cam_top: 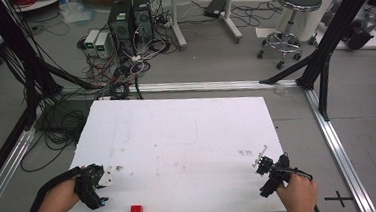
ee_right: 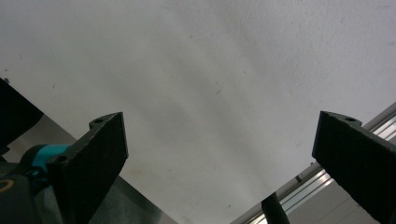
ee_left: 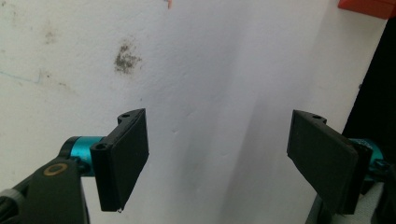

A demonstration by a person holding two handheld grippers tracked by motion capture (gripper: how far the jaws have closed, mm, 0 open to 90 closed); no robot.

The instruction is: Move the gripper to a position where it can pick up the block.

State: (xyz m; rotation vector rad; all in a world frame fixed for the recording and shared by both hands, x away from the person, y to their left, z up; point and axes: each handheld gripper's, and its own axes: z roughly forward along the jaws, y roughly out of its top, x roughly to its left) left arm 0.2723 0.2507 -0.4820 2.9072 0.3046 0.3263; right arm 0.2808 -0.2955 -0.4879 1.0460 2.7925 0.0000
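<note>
Table: a white board, scuffed, with a dark smudge on it near the person's left side.
Left gripper: it sat at the near left corner of the table, held in the person's left hand. In its own view the gripper had its two black jaws standing wide apart, with bare white tabletop between them and nothing in their hold.
Right gripper: it was at the near right corner, held in the right hand. In its own view the gripper likewise had its jaws spread wide and held nothing, with the table edge running beneath it.
Red block: a small red block lay on the table close to the near edge, near the left gripper and well apart from the right one. A corner of it showed at the top right of the left gripper view.
Surroundings: a black stool and computer towers stood on the floor beyond the table, among loose cables.
</note>
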